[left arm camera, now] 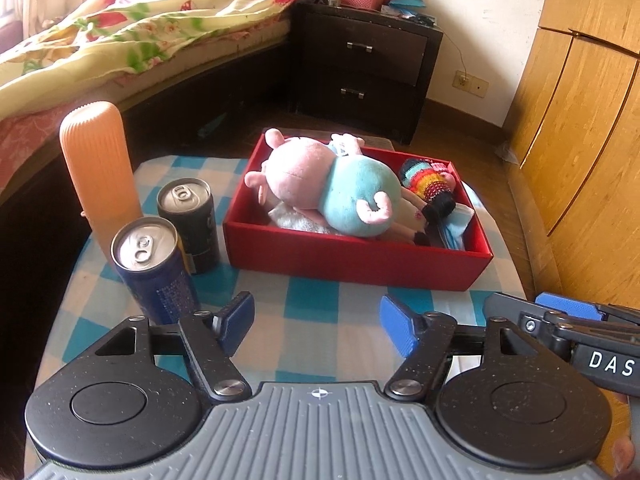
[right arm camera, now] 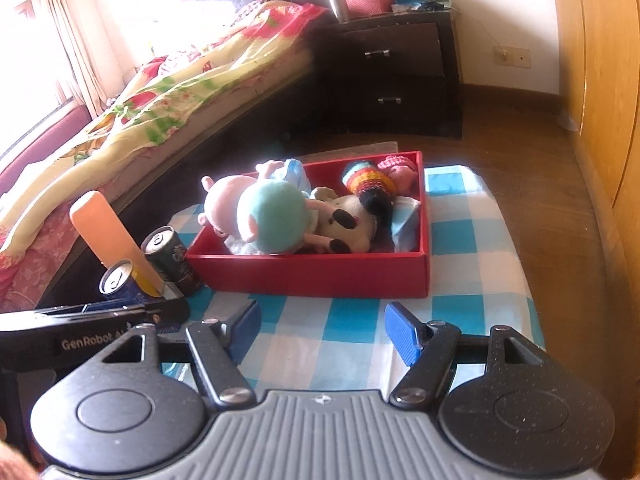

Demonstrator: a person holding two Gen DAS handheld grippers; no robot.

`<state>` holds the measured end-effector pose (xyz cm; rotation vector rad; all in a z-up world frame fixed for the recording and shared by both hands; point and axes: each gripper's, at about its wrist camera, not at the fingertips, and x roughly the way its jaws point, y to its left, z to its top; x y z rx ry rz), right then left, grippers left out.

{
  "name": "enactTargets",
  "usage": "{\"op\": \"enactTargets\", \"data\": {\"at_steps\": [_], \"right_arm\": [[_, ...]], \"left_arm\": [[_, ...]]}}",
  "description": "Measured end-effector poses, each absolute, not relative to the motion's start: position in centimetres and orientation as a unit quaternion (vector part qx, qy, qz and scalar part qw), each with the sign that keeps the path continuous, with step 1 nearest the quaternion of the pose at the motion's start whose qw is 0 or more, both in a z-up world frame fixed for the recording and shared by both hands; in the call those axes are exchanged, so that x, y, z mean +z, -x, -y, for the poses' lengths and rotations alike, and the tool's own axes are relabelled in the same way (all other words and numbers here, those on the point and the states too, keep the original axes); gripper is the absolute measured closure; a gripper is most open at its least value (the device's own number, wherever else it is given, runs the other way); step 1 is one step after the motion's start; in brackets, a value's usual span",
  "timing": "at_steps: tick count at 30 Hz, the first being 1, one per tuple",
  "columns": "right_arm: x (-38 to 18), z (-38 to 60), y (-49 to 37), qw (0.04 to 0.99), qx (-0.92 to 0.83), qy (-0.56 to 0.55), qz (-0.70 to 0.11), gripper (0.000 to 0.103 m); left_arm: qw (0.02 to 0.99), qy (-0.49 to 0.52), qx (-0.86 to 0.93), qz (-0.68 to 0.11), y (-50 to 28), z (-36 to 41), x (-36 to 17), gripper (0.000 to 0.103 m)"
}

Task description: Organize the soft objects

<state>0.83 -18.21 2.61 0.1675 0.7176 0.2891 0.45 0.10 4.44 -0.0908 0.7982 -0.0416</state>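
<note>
Left tongs point(left arm camera: 316, 322) are standing open over the near edge of the tabletop point(left arm camera: 320, 304), nothing between the blue pads. Right tongs point(right arm camera: 322, 330) are likewise standing open and empty, over bare checked cloth just beside the left ones.

Edges: the red box point(left arm camera: 352, 258) is sitting toward the far right corner of the tabletop, its far end reaching the far edge. A strip of bare cloth is lying between the box's near wall and the near edge; a narrower strip is running along the right edge. The left edge is crowded by cans and a bottle, which are standing just beside the box's left wall.

Count:
- Box: 1, open-topped.
- Soft toys in the box: 3 seen. A pink and teal pig point(left arm camera: 332, 188) is lying across the left half; a striped knit doll point(left arm camera: 430, 184) is lying at the right end; a white spotted plush point(right arm camera: 352, 222) is lying between them.
- Cloths under the toys: number unclear.
- Cans point(left arm camera: 150, 264): 2, upright.
- Orange bottle point(left arm camera: 98, 172): 1, upright, near the left edge.
</note>
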Motion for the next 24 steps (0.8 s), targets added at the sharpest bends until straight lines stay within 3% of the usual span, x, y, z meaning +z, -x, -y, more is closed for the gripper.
{"op": "enactTargets", "data": {"at_steps": [4, 24], "right_arm": [[2.81, 17.84, -0.64, 0.929, 0.138, -0.07, -0.337, 0.05], [2.41, 17.77, -0.64, 0.934, 0.114, -0.07, -0.33, 0.049]], "left_arm": [[0.92, 0.044, -0.017, -0.388, -0.59, -0.03, 4.24, 0.033], [0.921, 0.047, -0.015, -0.387, -0.15, 0.44, 4.12, 0.03]]}}
